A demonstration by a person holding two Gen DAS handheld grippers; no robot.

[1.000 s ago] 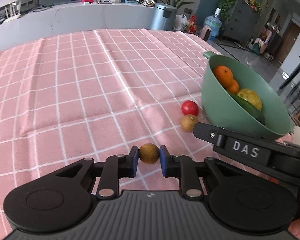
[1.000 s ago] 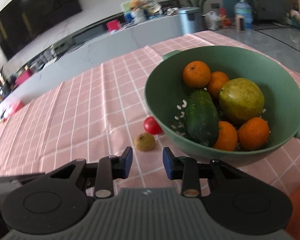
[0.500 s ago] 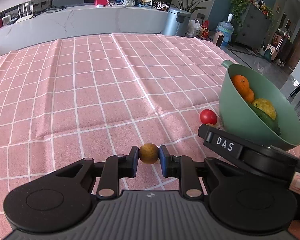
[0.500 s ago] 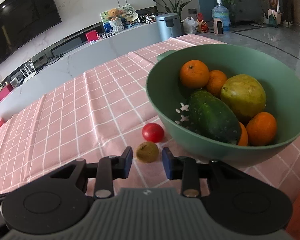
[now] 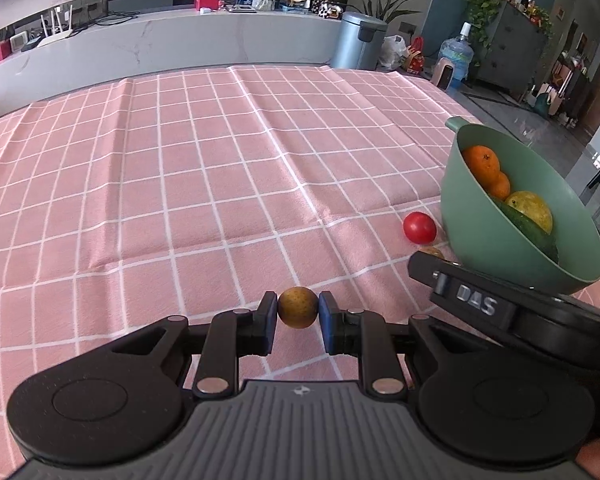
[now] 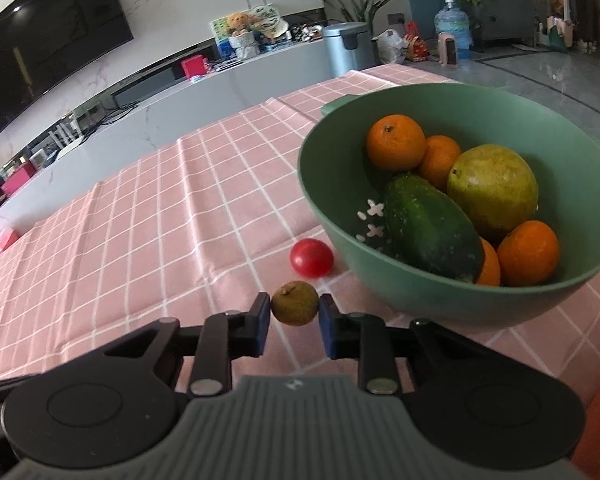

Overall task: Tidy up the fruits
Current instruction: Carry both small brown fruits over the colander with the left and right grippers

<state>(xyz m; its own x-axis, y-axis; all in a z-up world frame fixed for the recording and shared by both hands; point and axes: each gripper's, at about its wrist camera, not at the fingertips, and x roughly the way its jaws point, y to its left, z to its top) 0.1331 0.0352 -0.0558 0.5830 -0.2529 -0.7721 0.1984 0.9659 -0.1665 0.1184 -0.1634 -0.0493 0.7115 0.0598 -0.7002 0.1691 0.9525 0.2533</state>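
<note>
A small brown fruit (image 5: 298,307) sits clamped in the left gripper (image 5: 299,312) above the pink checked worktop (image 5: 180,184). A second brown fruit (image 6: 294,303) lies between the right gripper's (image 6: 294,311) fingers; whether they pinch it I cannot tell. A red tomato (image 6: 312,258) rests just beside the green bowl (image 6: 540,120) of fruit.

Open cloth (image 5: 188,184) left; right blocked by bowl (image 6: 380,280), tomato (image 6: 312,258) just beside its wall.
</note>
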